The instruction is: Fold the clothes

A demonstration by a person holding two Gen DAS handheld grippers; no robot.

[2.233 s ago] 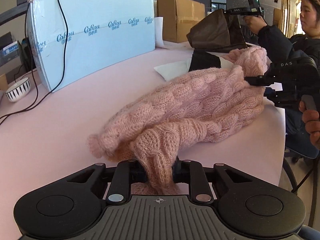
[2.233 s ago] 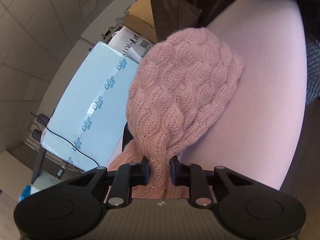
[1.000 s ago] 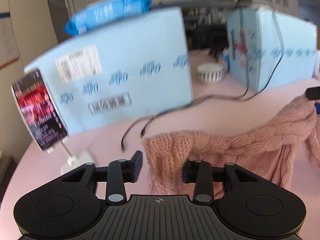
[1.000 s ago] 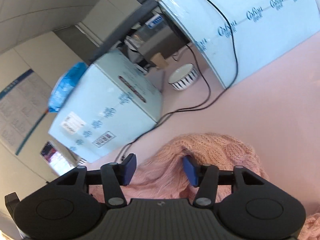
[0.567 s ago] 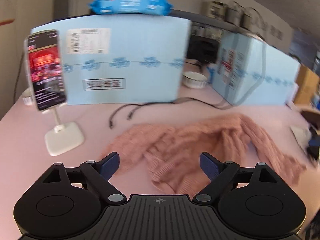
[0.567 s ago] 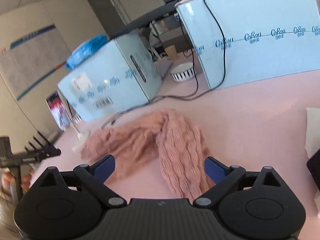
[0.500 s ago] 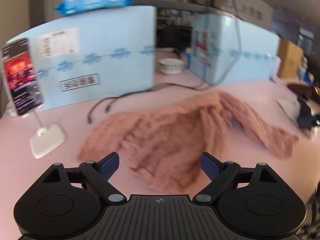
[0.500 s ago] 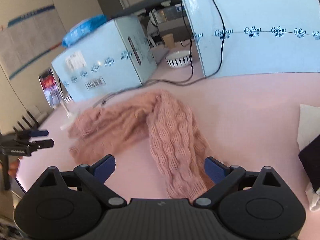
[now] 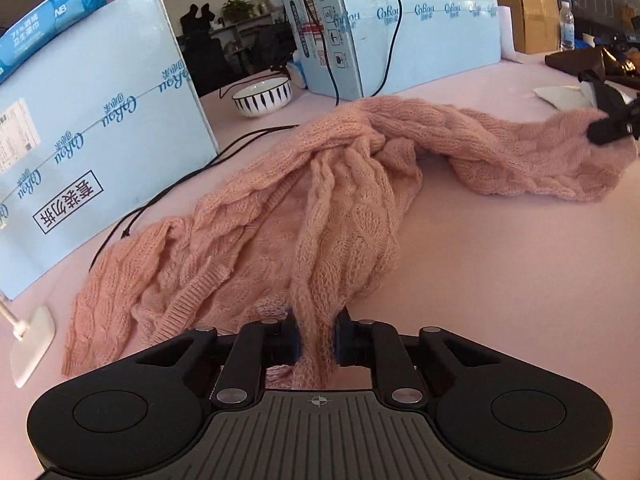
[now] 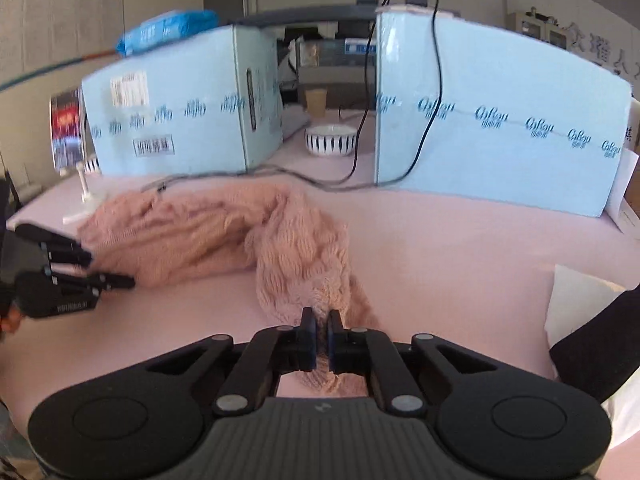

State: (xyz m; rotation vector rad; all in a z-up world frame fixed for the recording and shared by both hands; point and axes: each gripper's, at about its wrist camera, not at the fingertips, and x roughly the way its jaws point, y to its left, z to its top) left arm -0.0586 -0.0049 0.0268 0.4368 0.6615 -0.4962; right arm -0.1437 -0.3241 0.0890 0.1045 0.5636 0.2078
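2 light-blue boxes (image 9: 100, 128) read "CoRou". 1 striped bowl (image 9: 262, 96). Left gripper (image 9: 317, 340) and right gripper (image 10: 319, 334), just closed, each pinch 1 pink sweater (image 9: 320, 208).

The left gripper (image 9: 317, 339) hides the knit pinched in its jaws, and the sweater (image 9: 320, 216) covers the table (image 9: 500, 260) beneath it. The phone stand (image 9: 30, 338) is cut off at the frame's left edge. The right-wrist view is blurred; box lettering (image 10: 154, 147) is unreadable.

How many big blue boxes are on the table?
2. One box stands at the back left, the other box at the back right, with a bowl between them. More may be hidden.
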